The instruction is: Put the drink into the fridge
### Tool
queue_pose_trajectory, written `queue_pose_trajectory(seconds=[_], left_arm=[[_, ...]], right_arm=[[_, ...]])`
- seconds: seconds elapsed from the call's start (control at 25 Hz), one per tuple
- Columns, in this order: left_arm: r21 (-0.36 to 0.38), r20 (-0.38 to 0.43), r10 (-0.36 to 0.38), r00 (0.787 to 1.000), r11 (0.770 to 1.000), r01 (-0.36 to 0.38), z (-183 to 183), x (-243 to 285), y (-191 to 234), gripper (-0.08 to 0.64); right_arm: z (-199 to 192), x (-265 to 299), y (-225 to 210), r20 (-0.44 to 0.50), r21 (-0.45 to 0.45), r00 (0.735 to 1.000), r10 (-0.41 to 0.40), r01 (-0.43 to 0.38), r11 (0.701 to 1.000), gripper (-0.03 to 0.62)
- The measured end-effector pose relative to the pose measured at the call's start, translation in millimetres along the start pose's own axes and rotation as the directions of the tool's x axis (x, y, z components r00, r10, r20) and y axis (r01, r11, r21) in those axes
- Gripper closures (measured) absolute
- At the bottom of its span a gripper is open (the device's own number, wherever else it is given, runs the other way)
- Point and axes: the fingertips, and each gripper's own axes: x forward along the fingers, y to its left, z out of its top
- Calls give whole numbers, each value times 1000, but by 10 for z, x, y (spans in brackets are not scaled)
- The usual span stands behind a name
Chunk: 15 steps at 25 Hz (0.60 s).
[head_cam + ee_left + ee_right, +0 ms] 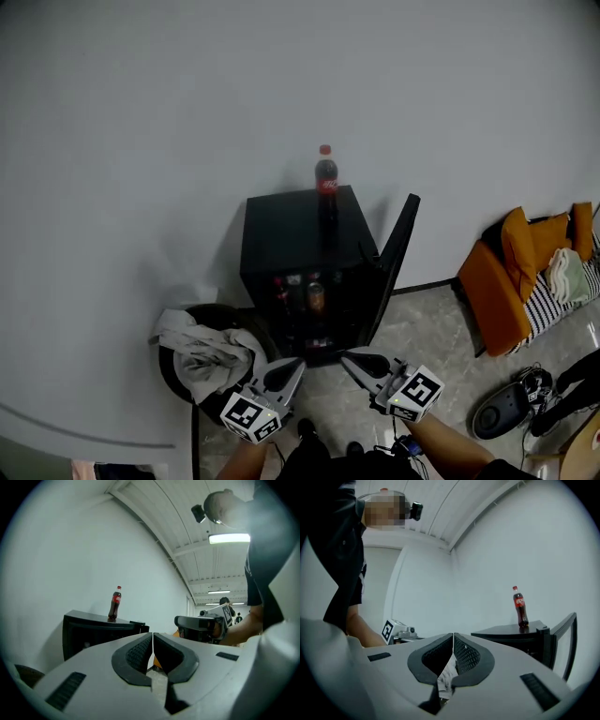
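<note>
Bottle [325, 178] stands on the open black fridge [291, 230]. Left gripper [299, 361] and right gripper [344, 356] are squeezed shut, holding nothing.

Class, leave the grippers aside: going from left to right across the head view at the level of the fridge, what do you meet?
grey cloth → black fridge → its open door → orange cushion

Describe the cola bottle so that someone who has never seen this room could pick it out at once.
Find the small black fridge against the white wall, its door swung open. On its flat top stands a dark cola bottle with a red cap and red label. It is the only drink on top; the other drinks sit inside.
</note>
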Motion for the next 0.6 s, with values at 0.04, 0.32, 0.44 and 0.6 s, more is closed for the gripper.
queue_pose_trajectory(seconds=[0.04, 0.32, 0.44, 0.6], left_arm=[[-5, 1, 5, 1000, 1000, -5, 4, -55, -118, 549], [-53, -21, -1, 1000, 999, 0, -67, -384, -1016, 549], [-39, -40, 1, 999, 999, -2, -46, -484, -1154, 549], [-18, -28, -3, 1000, 1000, 2, -2, -717, -1272, 549]], right_arm=[[71, -105, 93, 13, -8, 1000, 17, -17, 1000, 568], [30, -918, 608, 80, 143, 992, 93, -104, 984, 566], [-13, -1137, 538, 145, 247, 989, -3, -33, 968, 566], [-70, -1252, 714, 131, 235, 990, -47, 15, 972, 566]])
